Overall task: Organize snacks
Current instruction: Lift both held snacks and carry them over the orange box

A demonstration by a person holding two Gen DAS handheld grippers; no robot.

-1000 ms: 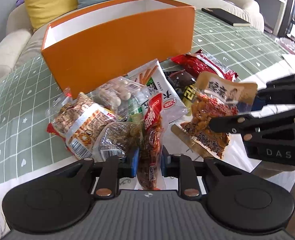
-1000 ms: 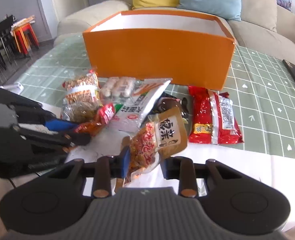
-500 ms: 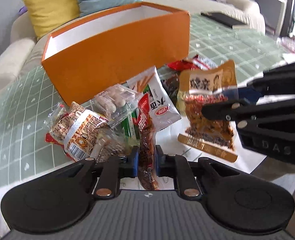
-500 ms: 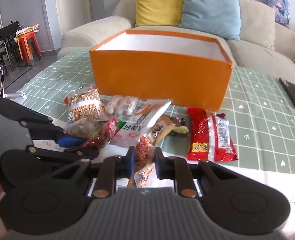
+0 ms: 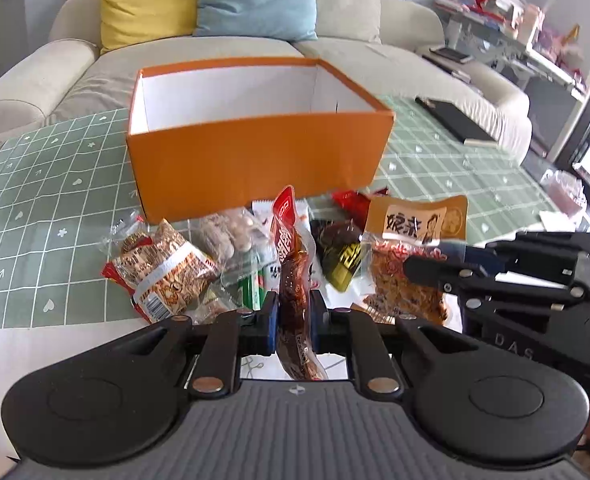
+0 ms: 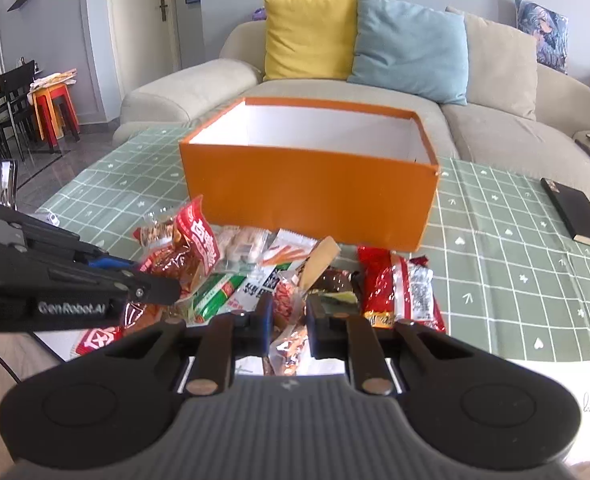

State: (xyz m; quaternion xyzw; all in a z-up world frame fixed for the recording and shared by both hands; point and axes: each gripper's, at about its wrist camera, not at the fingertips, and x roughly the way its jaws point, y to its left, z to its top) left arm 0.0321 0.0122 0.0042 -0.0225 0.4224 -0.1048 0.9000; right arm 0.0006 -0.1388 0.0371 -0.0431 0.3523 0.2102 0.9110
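The left claw (image 5: 291,316) is pinching a slim red-topped sachet (image 5: 293,276) and the right claw (image 6: 286,320) a tan-topped pickle pouch (image 6: 291,300), both raised before the orange box (image 5: 255,160), while overlapping packets (image 5: 167,272) on the worktop (image 5: 35,240) are hiding one another's labels.

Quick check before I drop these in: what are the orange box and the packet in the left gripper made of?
The orange box looks like rigid cardboard: matte orange outside, plain white inside, thin straight walls with crisp corners. The packet clamped in the left gripper looks like glossy, partly clear plastic film: it shines, wrinkles, and shows dark reddish contents below a red printed top.
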